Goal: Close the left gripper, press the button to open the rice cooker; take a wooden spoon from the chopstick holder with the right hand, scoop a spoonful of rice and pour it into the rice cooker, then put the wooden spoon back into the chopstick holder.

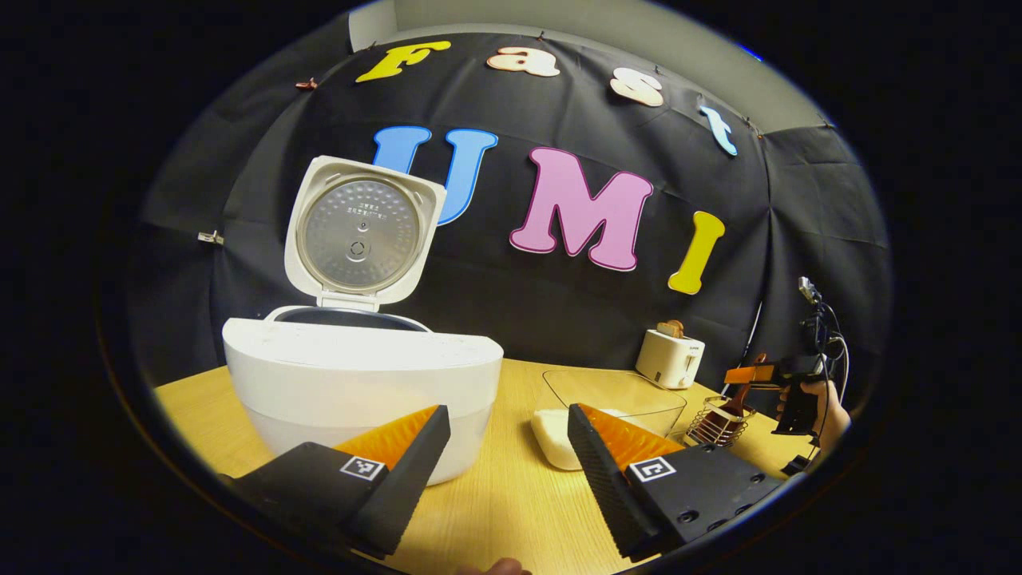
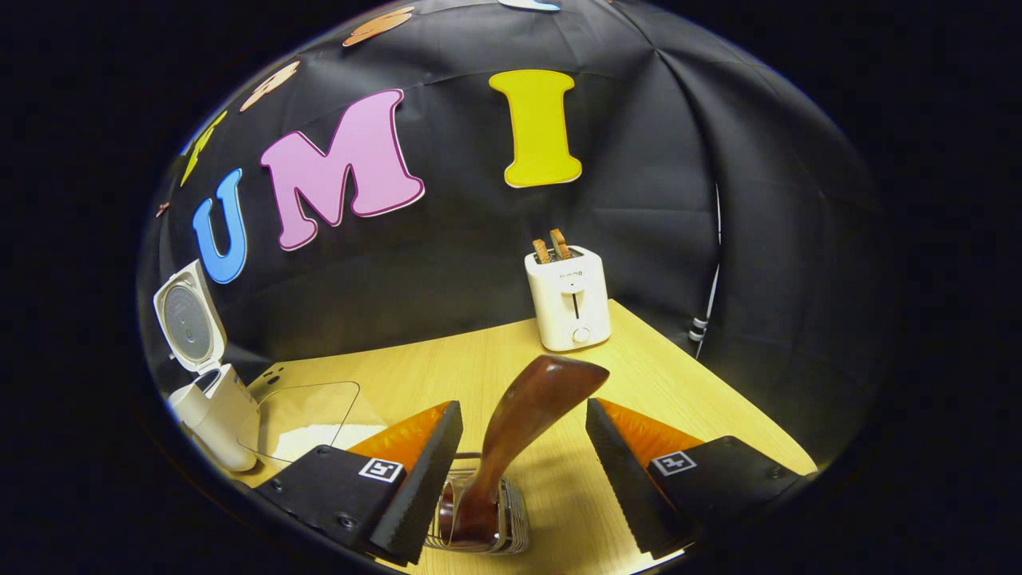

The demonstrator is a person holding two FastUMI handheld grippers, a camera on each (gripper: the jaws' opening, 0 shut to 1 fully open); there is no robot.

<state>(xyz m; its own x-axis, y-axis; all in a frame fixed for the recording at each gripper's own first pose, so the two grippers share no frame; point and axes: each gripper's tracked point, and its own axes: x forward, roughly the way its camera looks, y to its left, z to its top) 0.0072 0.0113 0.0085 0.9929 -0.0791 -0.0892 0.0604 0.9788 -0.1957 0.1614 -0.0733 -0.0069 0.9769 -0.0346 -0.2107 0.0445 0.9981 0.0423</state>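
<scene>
— Where is the wooden spoon?

— In my right gripper view, the wooden spoon (image 2: pixel 533 415) stands in the chopstick holder (image 2: pixel 479 511), leaning a bit. Its handle pokes up between my two fingers. My right gripper (image 2: pixel 523 447) is spread wide, one finger on each side of the handle, and I cannot tell if the near finger touches it.

— And your other one?

— My left gripper (image 1: pixel 507 447) is spread wide too, gripping nothing. It hangs over the wooden table (image 1: pixel 511 495).

— Is the rice cooker open?

— Yes. In my left gripper view the rice cooker (image 1: pixel 359 375) is close, just behind my left finger, and its lid (image 1: pixel 361 231) stands straight up. Beside it sits a clear bowl (image 1: pixel 615 399) with white rice (image 1: pixel 555 435). Far off on the right I see a hand (image 1: pixel 826 407) holding my right gripper above the chopstick holder.

— What is behind?

— A white toaster (image 2: pixel 568 297) with toast (image 2: pixel 551 243) poking out of the top, near the black wall.
</scene>
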